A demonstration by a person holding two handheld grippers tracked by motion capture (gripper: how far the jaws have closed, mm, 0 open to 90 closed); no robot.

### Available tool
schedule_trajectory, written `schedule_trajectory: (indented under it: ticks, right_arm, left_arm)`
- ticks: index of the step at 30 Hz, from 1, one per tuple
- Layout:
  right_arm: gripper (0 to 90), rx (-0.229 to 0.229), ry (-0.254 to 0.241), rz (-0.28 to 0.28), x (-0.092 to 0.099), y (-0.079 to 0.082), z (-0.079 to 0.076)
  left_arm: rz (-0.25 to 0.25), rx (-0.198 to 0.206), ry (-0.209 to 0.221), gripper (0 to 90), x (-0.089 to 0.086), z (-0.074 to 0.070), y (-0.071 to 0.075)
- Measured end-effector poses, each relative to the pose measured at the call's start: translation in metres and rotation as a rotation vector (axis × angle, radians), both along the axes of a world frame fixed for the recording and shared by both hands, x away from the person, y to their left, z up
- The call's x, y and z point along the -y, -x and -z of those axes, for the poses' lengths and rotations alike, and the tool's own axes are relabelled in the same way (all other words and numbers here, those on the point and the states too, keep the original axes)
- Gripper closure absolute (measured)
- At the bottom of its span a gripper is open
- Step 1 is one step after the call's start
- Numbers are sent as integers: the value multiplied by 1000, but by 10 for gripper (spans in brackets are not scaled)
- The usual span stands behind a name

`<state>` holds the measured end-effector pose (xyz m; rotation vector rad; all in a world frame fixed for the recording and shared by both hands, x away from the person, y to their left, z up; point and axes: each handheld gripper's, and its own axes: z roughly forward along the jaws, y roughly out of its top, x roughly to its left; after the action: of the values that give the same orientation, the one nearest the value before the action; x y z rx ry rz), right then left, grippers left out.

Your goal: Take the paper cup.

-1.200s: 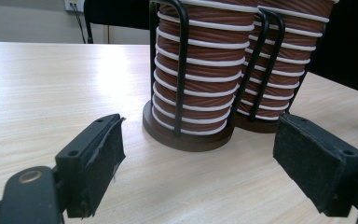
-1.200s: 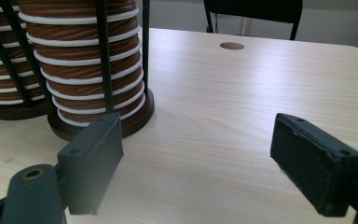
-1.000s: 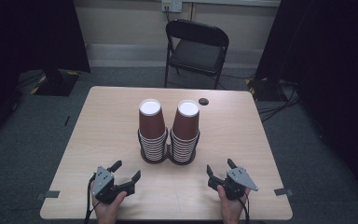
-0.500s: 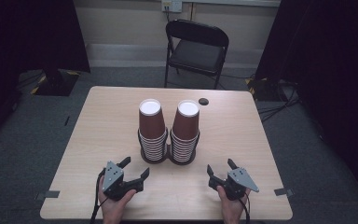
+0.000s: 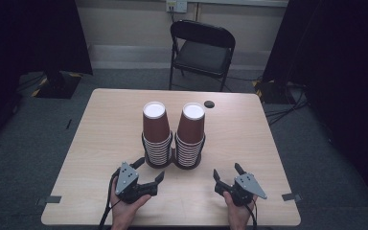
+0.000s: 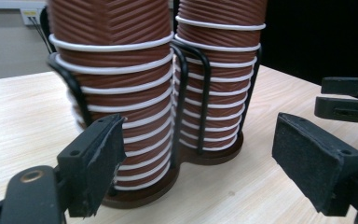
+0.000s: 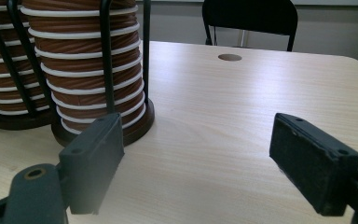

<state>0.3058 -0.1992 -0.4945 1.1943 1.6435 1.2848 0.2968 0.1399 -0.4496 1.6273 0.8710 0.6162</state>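
Table (image 5: 100, 139) — pale wood, seen whole from the high view, with grey carpet around it and dark curtains at either side.

Chair (image 5: 202, 50) — black folding chair beyond the far edge of the table, facing you; the right gripper view catches its seat across the tabletop.

Cup stacks — two stacks of ribbed brown paper cups with white rims, standing upright side by side at the middle of the table, long axis vertical. The left stack (image 5: 155, 134) and right stack (image 5: 190, 134) have their open white mouths up, which you see from the high view. The gripper views show what the high view hides: a black wire holder (image 6: 179, 93) with upright bars around each stack and round dark bases touching each other.

Your left gripper (image 5: 148, 173) — held just in front of the left stack, jaws wide apart, gripping nothing. In its own view the left jaw sits close against the lower cups; the right jaw is clear of them.

Your right gripper (image 5: 227, 173) — near the table's front edge, apart from the right stack, jaws wide open and empty. It also appears at the right edge of the left gripper view.

Small dark disc (image 5: 209, 104) — flat on the table behind the right stack, nearer the chair.
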Motion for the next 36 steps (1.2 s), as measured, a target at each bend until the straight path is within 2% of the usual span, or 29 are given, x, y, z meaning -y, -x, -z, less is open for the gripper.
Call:
schedule_trajectory:
  ticks: [3, 6, 8, 15, 18, 31, 36]
  right_arm:
    - [173, -3, 7, -2, -1, -1, 0]
    - [180, -2, 11, 7, -1, 0, 0]
    - [193, -7, 3, 2, -1, -1, 0]
    - [191, -5, 6, 6, -1, -1, 0]
    - [191, -2, 5, 8, 0, -1, 0]
    - [199, -7, 4, -1, 0, -1, 0]
    - [199, -8, 5, -2, -1, -1, 0]
  left_arm:
    - [19, 12, 1, 167, 4, -5, 0]
    - [53, 19, -21, 177, 8, -11, -2]
    - [56, 31, -36, 177, 10, -16, -4]
    - [83, 61, -36, 177, 20, -31, -8]
    - [101, 72, -31, 204, 25, -37, -10]
    - [103, 90, -16, 203, 36, -53, -19]
    - [122, 105, -9, 202, 42, -63, -22]
